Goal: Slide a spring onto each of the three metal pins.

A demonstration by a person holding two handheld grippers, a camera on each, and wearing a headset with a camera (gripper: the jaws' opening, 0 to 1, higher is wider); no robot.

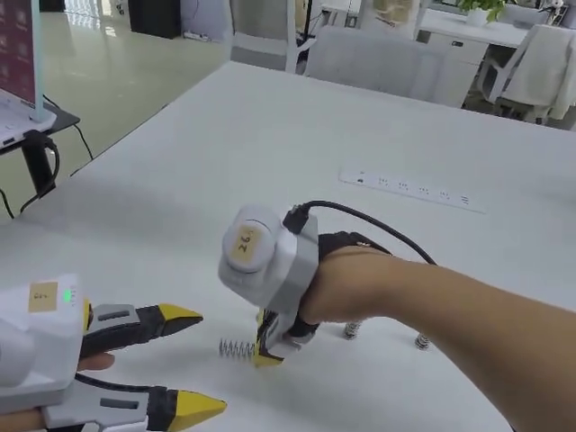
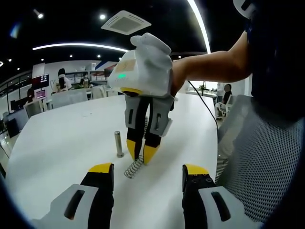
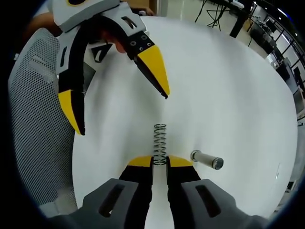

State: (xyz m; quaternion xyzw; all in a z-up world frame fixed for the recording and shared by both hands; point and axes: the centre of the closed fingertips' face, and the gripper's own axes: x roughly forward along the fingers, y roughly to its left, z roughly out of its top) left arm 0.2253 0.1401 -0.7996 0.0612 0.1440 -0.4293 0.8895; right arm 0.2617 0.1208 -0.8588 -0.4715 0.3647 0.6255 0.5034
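A steel spring (image 1: pixel 237 348) lies on the white table (image 1: pixel 270 153), and my right gripper (image 1: pixel 267 354) points down at it, shut on one end. In the right gripper view the spring (image 3: pixel 160 140) sticks out forward from the right gripper (image 3: pixel 160 161); a bare metal pin (image 3: pixel 206 159) stands just to its right. In the left gripper view that pin (image 2: pixel 118 144) stands upright left of the right gripper (image 2: pixel 142 155) and the spring (image 2: pixel 133 167). My left gripper (image 1: pixel 211 362) hovers open a short way off, holding nothing. Two small spring-like pieces (image 1: pixel 352 330) (image 1: pixel 421 341) sit beyond the person's forearm.
A white power strip (image 1: pixel 409 190) lies across the far middle of the table. Grey office chairs (image 1: pixel 369 58) stand along the far edge. A side stand with a laptop (image 1: pixel 22 112) is off the table's left. A mesh chair back (image 3: pixel 40 119) is behind the left gripper.
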